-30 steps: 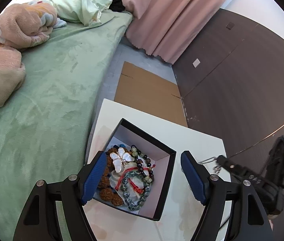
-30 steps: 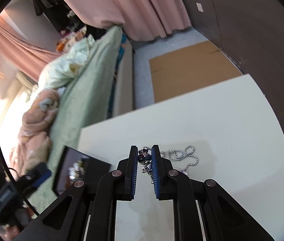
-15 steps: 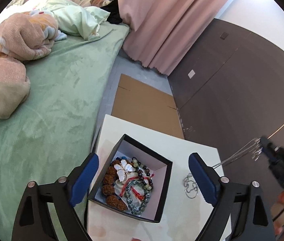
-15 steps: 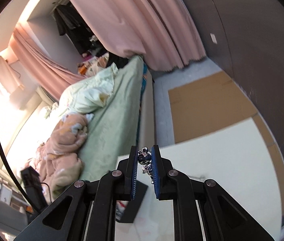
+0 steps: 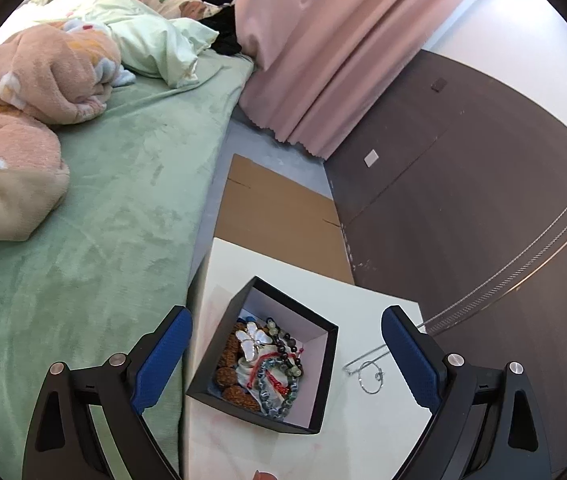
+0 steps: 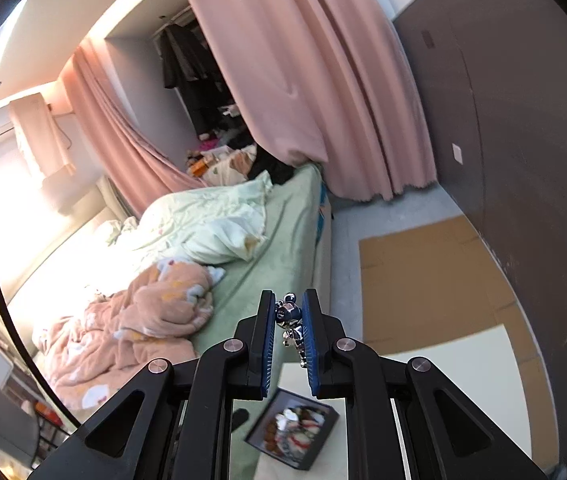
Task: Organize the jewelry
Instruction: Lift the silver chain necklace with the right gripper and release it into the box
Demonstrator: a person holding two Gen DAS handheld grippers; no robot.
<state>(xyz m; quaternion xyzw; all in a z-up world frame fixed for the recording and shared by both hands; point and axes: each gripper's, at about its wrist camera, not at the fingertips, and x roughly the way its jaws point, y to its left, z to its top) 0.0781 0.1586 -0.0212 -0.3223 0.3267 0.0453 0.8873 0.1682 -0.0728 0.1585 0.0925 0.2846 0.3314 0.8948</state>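
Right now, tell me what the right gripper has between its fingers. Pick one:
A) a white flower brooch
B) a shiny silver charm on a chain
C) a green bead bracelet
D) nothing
B: the right gripper is shut on a shiny silver charm, and its chain trails down toward the white table, while the bracelets and flower piece lie in the black box.

Left gripper (image 5: 287, 354) fingers wide apart — right gripper (image 6: 288, 320) fingers clamped
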